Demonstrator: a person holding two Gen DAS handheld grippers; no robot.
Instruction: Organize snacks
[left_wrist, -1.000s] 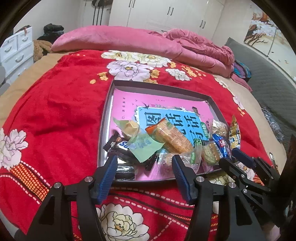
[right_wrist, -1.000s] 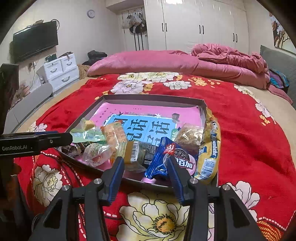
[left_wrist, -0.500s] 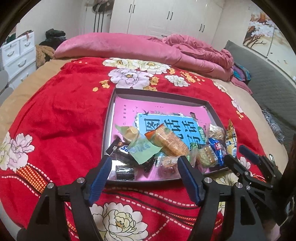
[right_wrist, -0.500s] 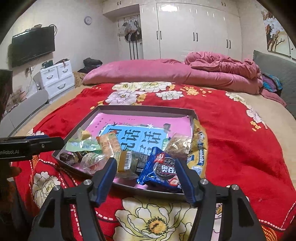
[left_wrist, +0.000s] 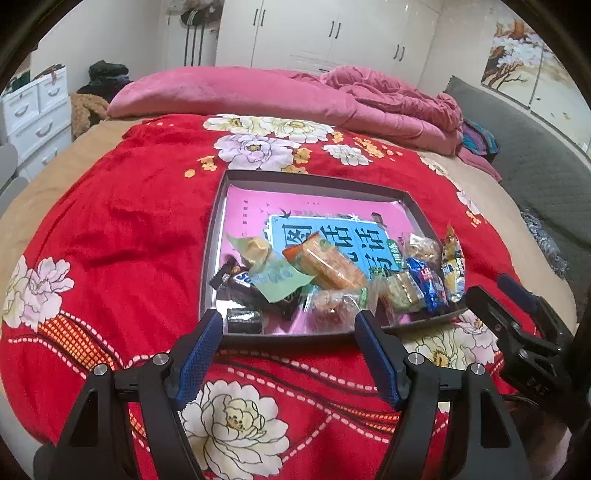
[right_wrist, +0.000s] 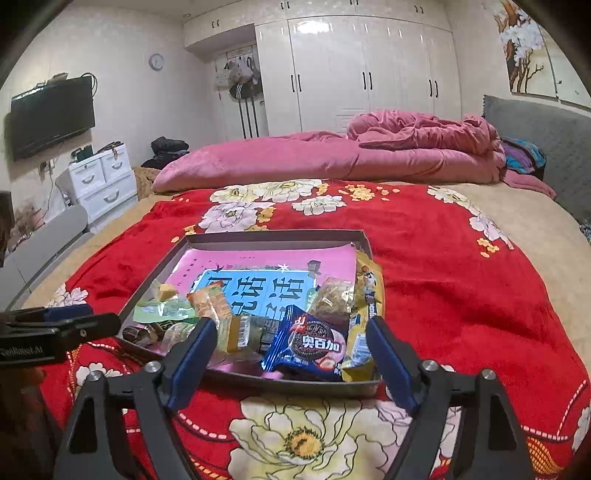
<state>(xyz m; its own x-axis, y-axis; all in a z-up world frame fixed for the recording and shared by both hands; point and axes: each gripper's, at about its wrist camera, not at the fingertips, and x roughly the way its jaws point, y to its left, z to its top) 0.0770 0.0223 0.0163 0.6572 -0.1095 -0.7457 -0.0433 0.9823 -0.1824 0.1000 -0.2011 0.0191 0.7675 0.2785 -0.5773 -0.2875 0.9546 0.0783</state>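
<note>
- Left gripper (left_wrist: 290, 319) hangs over the red floral blanket (left_wrist: 122, 236) just short of the tray's near rim; its jaws stand wide with nothing between them
- Right gripper (right_wrist: 291, 328) is opening, its jaws apart and bare, in front of the blue cookie packet (right_wrist: 312, 345)
- The snacks (left_wrist: 332, 273) lie heaped along the near side of the grey tray (left_wrist: 216, 221), on a pink and blue book (left_wrist: 317, 214)
- The tray rests on the blanket; a pink duvet (right_wrist: 332, 155) lies behind

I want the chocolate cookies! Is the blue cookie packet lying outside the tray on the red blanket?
No, the blue cookie packet lies inside the tray, at its near edge among the other snacks.
</note>
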